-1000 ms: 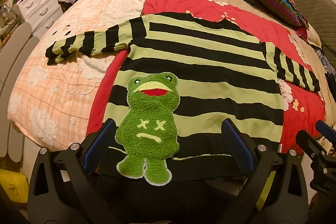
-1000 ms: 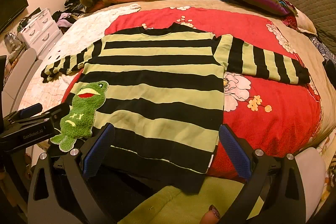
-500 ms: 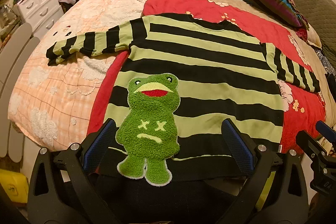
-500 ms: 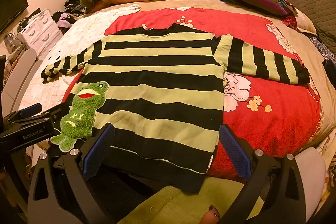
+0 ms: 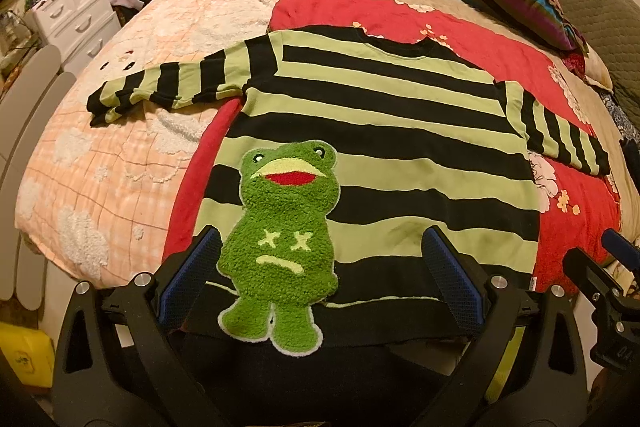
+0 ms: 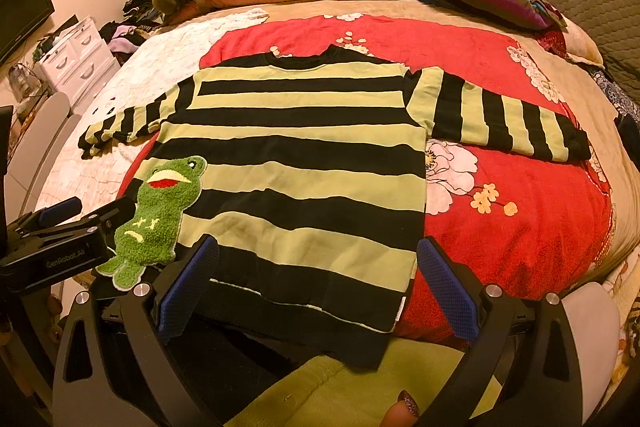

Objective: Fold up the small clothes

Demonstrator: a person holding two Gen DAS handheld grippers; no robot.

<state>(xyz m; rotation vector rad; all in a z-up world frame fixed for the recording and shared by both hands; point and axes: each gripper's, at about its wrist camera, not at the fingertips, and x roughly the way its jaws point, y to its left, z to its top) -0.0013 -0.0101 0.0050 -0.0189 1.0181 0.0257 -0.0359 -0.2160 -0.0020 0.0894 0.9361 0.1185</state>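
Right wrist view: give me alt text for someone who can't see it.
A green-and-black striped sweater with a fuzzy frog patch lies flat, sleeves spread, on a red blanket over a bed. The open right tool hovers at its hem; the left tool is beside the frog.

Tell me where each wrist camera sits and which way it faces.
Left wrist: behind the open left gripper at the bed's foot, facing the striped sweater near its frog patch; the right gripper shows at right.
Right wrist: behind the open right gripper, by the sweater's other hem corner; the left gripper and a fingertip show.
Shared: sweater, frog patch, red blanket.
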